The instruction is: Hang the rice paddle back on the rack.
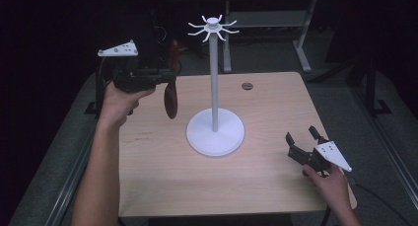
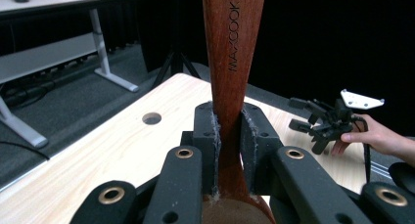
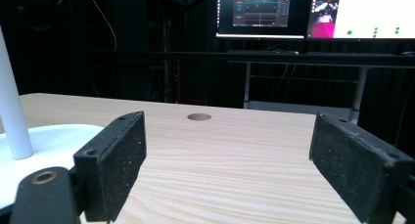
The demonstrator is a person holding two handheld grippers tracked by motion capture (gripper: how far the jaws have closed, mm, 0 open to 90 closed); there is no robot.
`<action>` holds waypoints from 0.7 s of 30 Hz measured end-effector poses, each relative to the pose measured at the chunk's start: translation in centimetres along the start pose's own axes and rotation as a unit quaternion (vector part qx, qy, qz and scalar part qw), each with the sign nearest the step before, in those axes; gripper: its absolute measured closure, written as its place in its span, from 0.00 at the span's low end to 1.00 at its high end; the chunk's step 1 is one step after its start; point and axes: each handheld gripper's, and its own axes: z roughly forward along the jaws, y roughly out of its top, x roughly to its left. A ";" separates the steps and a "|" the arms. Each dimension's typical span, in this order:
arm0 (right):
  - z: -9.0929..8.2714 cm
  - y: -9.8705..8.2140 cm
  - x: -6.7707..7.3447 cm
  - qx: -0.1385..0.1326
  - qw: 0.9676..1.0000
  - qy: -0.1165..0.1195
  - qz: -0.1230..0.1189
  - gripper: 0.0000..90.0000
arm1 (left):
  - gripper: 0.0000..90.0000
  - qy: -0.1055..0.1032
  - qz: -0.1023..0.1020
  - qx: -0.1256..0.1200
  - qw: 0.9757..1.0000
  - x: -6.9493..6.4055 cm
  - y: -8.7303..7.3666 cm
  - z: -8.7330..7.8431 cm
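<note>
One stiff, light wooden spoon [image 1: 170, 90] hangs pinched at its neck by the left tongs [image 1: 167, 78], at nine o'clock from the stand [image 1: 215, 88]; the right tongs [image 1: 303, 139] are spread.

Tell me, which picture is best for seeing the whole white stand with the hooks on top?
The high view: the white stand shows whole there, from round base to the hooks on top, upright on the table. The right gripper view shows just a bit of its pole and base.
</note>
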 end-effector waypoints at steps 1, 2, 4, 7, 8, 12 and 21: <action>0.0 0.0 0.0 0.000 1.000 0.000 -0.001 0.15 | 0.88 -0.001 0.003 0.000 1.000 -0.1 0.2 0.0; 0.0 0.0 0.0 0.000 1.000 0.000 -0.001 0.15 | 0.88 -0.001 0.003 0.000 1.000 -0.1 0.2 0.0; 0.0 0.0 0.0 0.000 1.000 0.000 0.000 0.15 | 0.88 -0.001 0.009 0.000 1.000 -0.2 0.7 0.1; 0.0 0.0 0.0 0.000 1.000 0.000 -0.001 0.15 | 0.88 -0.003 0.016 0.000 1.000 -0.4 1.4 0.1; 0.0 0.0 0.0 0.000 1.000 0.000 -0.001 0.15 | 0.87 -0.004 0.018 0.000 1.000 -0.4 1.7 0.1; 0.0 0.0 0.0 -0.001 1.000 -0.001 -0.001 0.15 | 0.88 -0.004 0.023 0.000 1.000 -0.6 2.3 0.2; 0.0 0.0 0.0 -0.001 1.000 -0.001 -0.001 0.15 | 0.87 -0.009 0.029 0.005 1.000 -0.8 3.2 0.8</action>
